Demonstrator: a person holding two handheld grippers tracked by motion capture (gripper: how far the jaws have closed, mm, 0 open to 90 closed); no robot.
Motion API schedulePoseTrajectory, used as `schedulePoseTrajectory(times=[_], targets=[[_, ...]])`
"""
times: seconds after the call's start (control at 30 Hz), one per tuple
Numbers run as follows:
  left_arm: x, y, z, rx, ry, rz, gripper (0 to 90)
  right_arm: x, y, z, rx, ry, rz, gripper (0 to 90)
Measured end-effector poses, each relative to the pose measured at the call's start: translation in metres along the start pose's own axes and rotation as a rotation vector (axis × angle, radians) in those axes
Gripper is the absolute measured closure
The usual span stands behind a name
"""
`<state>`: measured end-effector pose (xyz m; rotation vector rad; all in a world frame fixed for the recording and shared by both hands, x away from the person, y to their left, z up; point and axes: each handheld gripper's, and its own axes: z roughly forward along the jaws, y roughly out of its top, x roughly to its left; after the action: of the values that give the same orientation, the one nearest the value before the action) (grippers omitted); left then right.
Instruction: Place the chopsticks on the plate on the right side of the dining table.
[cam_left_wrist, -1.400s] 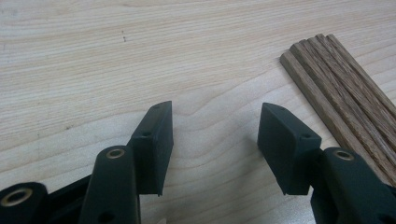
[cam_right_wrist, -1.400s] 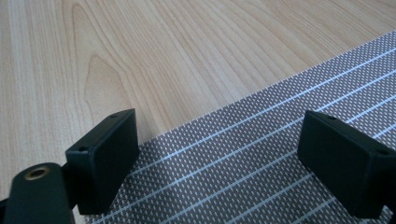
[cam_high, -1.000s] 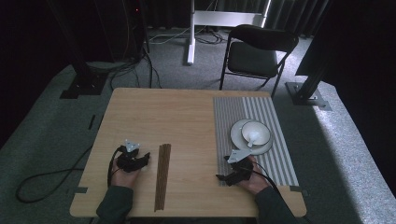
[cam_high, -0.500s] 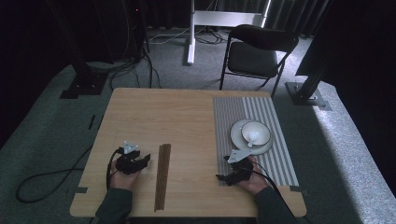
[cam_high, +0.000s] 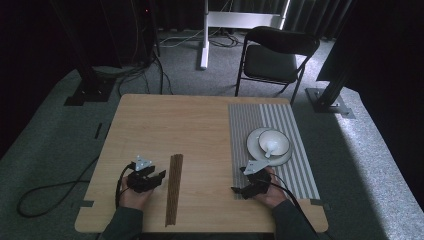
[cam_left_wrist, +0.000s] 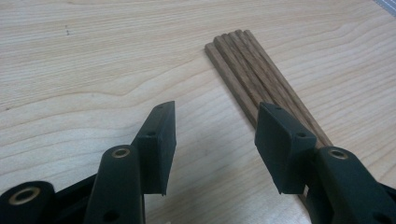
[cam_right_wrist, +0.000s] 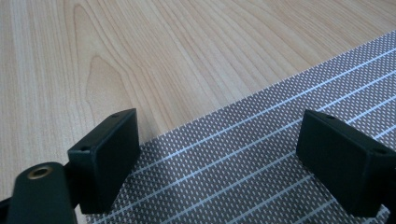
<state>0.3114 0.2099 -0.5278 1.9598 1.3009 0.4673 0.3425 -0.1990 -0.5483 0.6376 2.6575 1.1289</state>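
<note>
Lining up my left gripper, jaws spread, on chopsticks at 2 o'clock; next probably straddle, clamp. Right gripper released, idle over placemat.

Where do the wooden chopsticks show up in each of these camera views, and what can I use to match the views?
High view: the chopsticks lie in a bundle on the table, lower middle, just right of the left gripper.
Left gripper view: upper right, the bundle runs down behind the right-hand jaw.
Right gripper view: the open right gripper looks at bare wood and the striped mat.
Shared landmark: the light wood tabletop.
</note>
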Motion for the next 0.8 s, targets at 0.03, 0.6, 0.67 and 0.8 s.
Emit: schedulePoseTrajectory(times=[0.03, 0.6, 0.67, 0.8], targets=[[-0.001, -0.001, -0.001, 0.001, 0.000, 0.003, 48.9, 0.000, 0.000, 0.000, 0.000, 0.000, 0.000, 12.5], [-0.022, -0.015, -0.012, 0.032, -0.028, 0.045, 49.9, 0.000, 0.000, 0.000, -0.001, -0.001, -0.002, 12.5], [-0.023, -0.017, -0.013, 0.037, -0.030, 0.049, 50.5, 0.000, 0.000, 0.000, -0.001, -0.001, -0.002, 12.5], [-0.026, -0.019, -0.013, 0.047, -0.036, 0.042, 52.2, 0.000, 0.000, 0.000, 0.000, -0.001, -0.001, 12.5]])
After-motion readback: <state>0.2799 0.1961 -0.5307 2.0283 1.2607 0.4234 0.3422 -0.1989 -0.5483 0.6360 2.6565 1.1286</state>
